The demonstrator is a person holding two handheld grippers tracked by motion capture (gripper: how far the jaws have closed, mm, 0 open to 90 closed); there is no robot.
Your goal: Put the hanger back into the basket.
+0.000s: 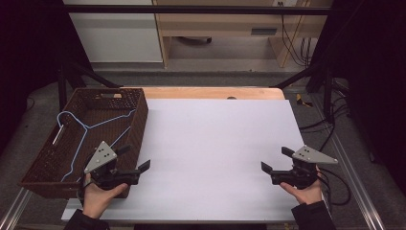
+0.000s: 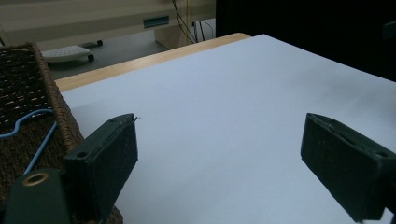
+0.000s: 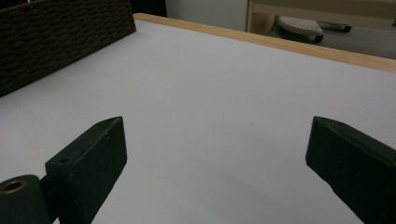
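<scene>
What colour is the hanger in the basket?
Light blue hanger, clearest in the high view.

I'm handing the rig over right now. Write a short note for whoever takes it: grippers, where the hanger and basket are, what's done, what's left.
Left gripper: open, nothing between the jaws, beside the near right corner of the basket.
Right gripper: open, empty, over the white sheet near its right edge.
Blue hanger: lying inside the brown wicker basket at the table's left side, touched by neither gripper.
Done: the hanger appears to be stowed in the basket.
Left: probably nothing with the hanger; check that it lies fully inside, since its near end is hidden behind the left gripper.
</scene>
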